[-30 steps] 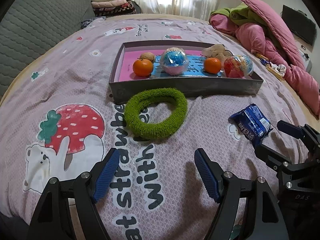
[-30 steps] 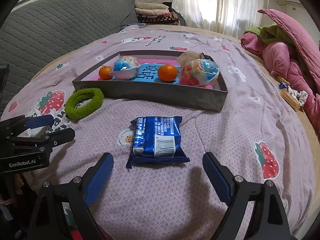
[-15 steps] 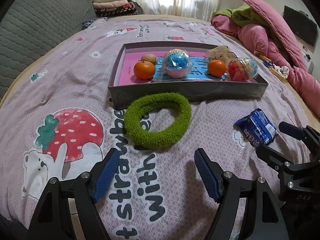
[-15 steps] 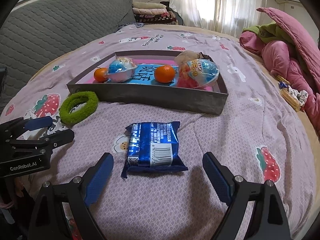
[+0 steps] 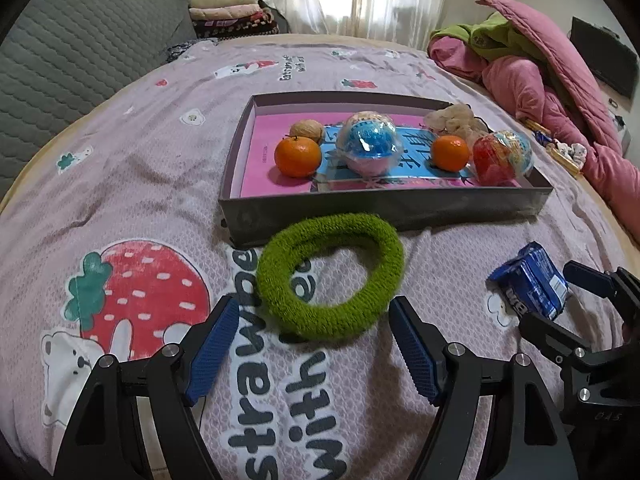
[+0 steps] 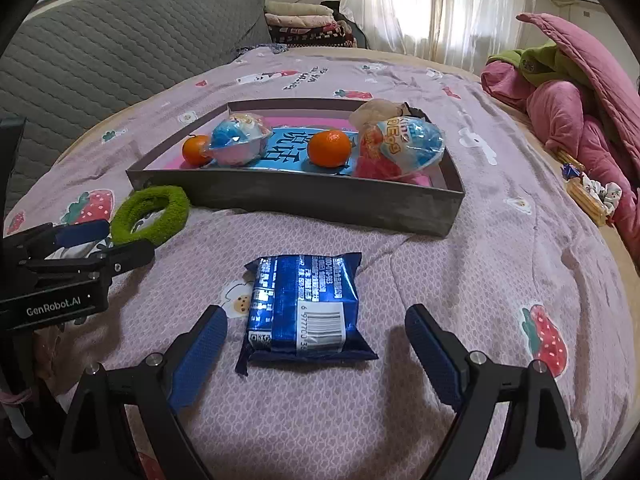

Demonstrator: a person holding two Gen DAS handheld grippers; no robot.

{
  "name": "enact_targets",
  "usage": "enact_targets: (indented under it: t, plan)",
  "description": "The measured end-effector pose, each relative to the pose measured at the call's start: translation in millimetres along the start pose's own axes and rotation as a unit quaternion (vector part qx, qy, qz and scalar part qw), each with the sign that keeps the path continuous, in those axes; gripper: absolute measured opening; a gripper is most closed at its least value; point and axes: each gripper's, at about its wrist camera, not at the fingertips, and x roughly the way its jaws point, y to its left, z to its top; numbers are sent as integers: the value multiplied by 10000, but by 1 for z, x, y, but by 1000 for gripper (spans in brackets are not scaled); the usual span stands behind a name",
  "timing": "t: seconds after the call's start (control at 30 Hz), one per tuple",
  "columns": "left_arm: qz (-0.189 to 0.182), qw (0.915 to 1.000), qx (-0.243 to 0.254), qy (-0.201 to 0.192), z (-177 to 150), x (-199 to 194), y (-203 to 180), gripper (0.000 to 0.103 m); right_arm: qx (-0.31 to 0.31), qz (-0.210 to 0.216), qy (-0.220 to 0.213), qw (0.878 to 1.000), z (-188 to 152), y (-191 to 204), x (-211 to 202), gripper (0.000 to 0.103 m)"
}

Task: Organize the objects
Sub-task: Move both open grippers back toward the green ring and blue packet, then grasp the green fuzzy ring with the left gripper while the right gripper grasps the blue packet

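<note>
Left wrist view: the left gripper [image 5: 310, 332] has its jaws spread wide, with nothing clamped. The green ring [image 5: 330, 276], a fuzzy loop, lies flat on the bedspread [image 5: 120, 184] just ahead of the jaws; its near edge sits between the two blue pads [image 5: 210, 350] without touching either. Directly beyond the ring, touching or nearly touching its far edge, stands the grey tray [image 5: 384, 210]. Inside the tray, from left to right of the jaw line: a walnut [image 5: 307, 130] behind an orange [image 5: 298, 156], a blue-and-pink wrapped egg [image 5: 368, 142], a second orange [image 5: 451, 153] and a red-and-blue wrapped egg [image 5: 502, 156]. Off to the right of the jaws, the blue snack packet [image 5: 530, 280] lies beside the other tool's fingers.

Right wrist view: the right gripper [image 6: 316, 344] also stands wide open, gripping nothing. The packet lies flat, barcode side up, centred between the jaws, its near end level with the pad tips and clear of both pads [image 6: 198, 360]. The tray stands ahead of the jaws, apart from the packet. To the left of the jaws, the left gripper's fingers reach to the ring.

Pink and green bedding [image 6: 560, 92] is heaped far right of the jaws; a grey quilted cover [image 6: 100, 48] lies far left.
</note>
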Motion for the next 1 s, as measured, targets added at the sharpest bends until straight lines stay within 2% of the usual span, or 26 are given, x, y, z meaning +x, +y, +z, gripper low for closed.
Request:
enact_targets:
  t: [0.5,1.0]
  plan:
    - [-154,9995,263,-44,12,19,-3,78,-65,35,193,9998,4,4,14,90]
    - [-285,9990,333,-73,27,37,-14,78,9,79,229,9997,1,-1,18,68]
